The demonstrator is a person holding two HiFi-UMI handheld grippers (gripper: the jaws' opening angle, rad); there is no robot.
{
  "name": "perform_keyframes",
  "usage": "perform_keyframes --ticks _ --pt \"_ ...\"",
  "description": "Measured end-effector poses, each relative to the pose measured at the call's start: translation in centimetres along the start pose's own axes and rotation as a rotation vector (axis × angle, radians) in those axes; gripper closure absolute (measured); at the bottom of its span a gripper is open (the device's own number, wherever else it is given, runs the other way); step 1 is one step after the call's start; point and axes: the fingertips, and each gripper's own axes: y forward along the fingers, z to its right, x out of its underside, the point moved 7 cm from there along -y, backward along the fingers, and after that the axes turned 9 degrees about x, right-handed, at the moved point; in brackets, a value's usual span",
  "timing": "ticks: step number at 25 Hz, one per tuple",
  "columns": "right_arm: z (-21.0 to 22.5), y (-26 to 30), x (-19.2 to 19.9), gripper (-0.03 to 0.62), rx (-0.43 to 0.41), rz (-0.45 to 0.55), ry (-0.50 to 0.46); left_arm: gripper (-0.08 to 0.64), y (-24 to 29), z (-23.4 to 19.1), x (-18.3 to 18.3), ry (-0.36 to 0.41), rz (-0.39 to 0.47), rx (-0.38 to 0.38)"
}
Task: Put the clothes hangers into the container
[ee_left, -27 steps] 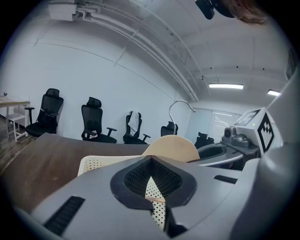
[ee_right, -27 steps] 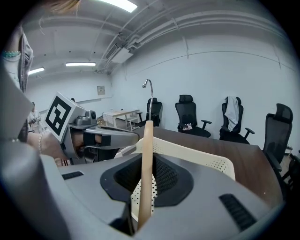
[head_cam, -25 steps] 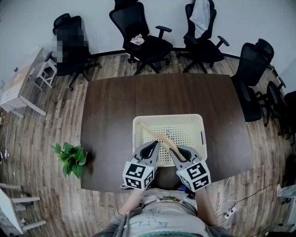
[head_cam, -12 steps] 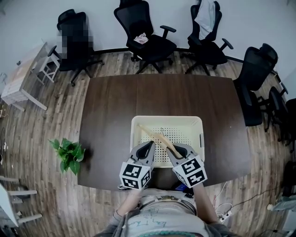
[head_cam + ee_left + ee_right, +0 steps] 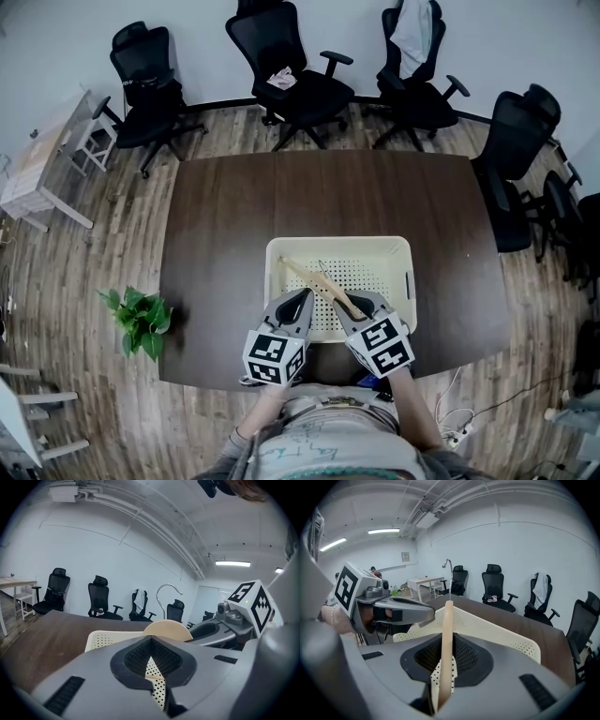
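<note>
The right gripper (image 5: 345, 305) is clamped on a wooden clothes hanger (image 5: 314, 278); the right gripper view shows the wood edge-on between the two pads. The left gripper (image 5: 300, 298) is pressed together at the tips with nothing between them, and hangs just beside the right one over the near wall of the container.

The counter (image 5: 328, 192) carries only the container (image 5: 337, 241), a cream perforated tub set near the person's edge. No second hanger shows in any view.

The hanger slants from the right gripper across the container toward its far left corner. Its rounded shoulder stands above the rim in the left gripper view, and the metal hook (image 5: 448, 564) points upward. Whether the far tip touches the container floor cannot be determined.

Step in hand: placement of the hanger, apparently near completion. The next move calls for lowering the hanger until it lies inside the walls, then spreading the right gripper and lifting it clear without dragging the hook.
</note>
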Motion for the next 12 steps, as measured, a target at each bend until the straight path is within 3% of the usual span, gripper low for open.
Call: perform_keyframes --ticks 12 --pt "0.59 0.62 -0.03 0.532 -0.001 -0.016 0.008 0.549 0.65 -0.87 0.74 -0.015 -0.027 0.006"
